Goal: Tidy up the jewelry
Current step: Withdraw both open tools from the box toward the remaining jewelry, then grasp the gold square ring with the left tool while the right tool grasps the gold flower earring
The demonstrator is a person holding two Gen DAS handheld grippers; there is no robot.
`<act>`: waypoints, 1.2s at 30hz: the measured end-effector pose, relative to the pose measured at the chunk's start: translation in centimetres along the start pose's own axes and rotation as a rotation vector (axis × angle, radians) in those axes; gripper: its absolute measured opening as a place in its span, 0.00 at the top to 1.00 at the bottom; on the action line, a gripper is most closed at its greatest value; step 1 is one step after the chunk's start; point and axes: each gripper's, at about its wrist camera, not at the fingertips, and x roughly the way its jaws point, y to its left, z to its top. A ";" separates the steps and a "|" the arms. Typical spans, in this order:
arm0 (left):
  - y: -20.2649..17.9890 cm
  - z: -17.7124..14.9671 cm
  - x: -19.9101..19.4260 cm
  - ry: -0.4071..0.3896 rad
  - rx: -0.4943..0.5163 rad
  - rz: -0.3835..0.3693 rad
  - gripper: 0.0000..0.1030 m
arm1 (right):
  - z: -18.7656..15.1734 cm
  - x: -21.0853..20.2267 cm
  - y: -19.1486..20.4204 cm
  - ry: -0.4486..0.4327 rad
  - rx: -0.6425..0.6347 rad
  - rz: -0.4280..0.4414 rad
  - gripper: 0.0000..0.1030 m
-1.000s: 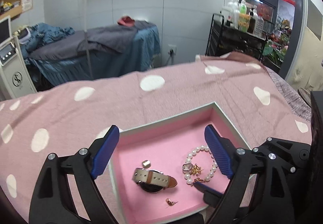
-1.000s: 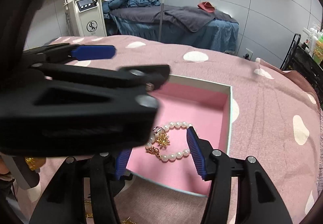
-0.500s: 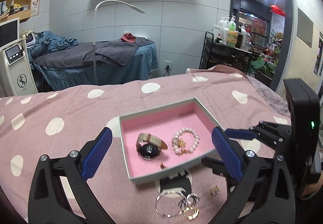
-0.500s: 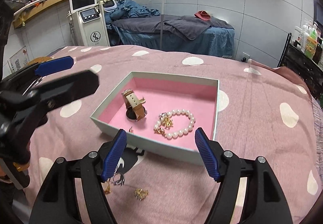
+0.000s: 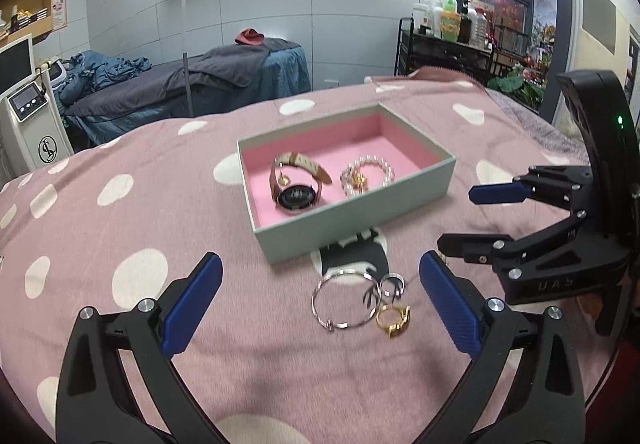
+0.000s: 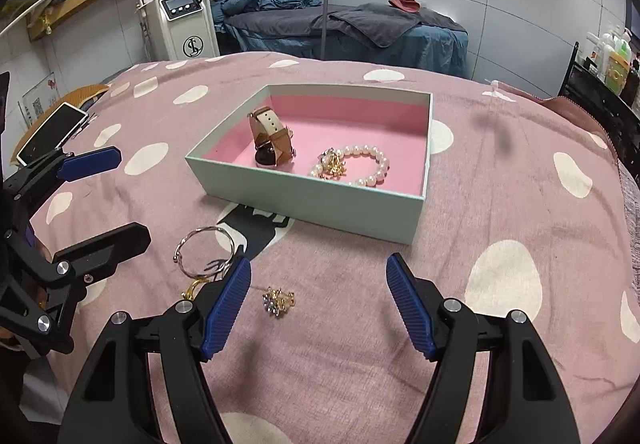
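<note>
Nearest the left wrist camera, the left hand-held gripper [image 5: 318, 302] hovered with its jaws wide apart and empty, framing loose pieces on the polka-dot bedspread [image 5: 100, 244]: a silver bangle [image 5: 345, 299] at 12 o'clock, a silver ring [image 5: 392, 283] and a gold ring [image 5: 394, 318] toward 1 o'clock. This spacing suited a straight descent onto one piece. The right hand-held gripper [image 6: 318, 308] was likewise spread and empty, with a gold cluster earring [image 6: 279, 301] lying between its jaws at 11 o'clock, probably its next pickup. Farther off at 12 o'clock in both views stood the pink-lined box [image 6: 316, 200], open-topped to receive items. It already contained a leather-strap watch [image 6: 272, 138] and a pearl bracelet [image 6: 356, 166], so sorting appeared partly complete. Beyond lay a treatment bed [image 6: 360, 28].
</note>
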 end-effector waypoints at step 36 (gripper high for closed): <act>-3.2 -3.7 3.8 0.183 -0.038 -0.158 0.62 | -1.6 2.2 2.6 0.102 -0.116 0.017 0.67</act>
